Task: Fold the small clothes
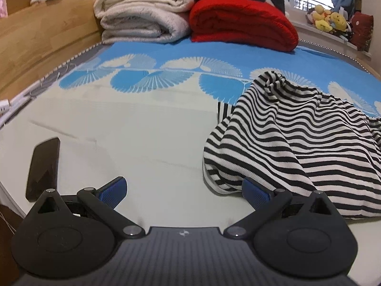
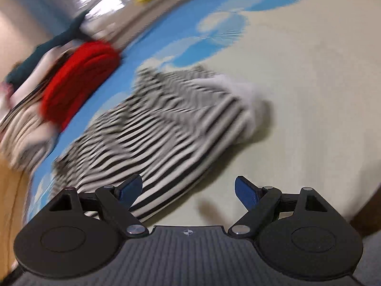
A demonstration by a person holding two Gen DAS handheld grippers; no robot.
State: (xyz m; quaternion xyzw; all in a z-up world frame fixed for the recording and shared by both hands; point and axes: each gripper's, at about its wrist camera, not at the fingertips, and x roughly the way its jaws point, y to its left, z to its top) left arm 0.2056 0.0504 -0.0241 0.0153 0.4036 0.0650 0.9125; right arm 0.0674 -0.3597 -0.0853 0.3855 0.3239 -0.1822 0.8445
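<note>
A black-and-white striped garment (image 1: 293, 138) lies crumpled on the bed sheet (image 1: 142, 128), right of centre in the left wrist view. My left gripper (image 1: 184, 191) is open just before its near left edge; the right blue pad (image 1: 256, 194) is close to the cloth and nothing sits between the pads. In the blurred, tilted right wrist view the same striped garment (image 2: 162, 124) spreads ahead and to the left. My right gripper (image 2: 188, 191) is open over its near edge, with the left pad (image 2: 131, 188) above the stripes.
Folded cream blankets (image 1: 142, 12) and a red blanket (image 1: 243, 21) are stacked at the head of the bed, also the red blanket (image 2: 81, 76). A black phone (image 1: 44, 166) lies at the left. A wooden headboard (image 1: 35, 35) runs along the left; plush toys (image 1: 328, 19) sit far right.
</note>
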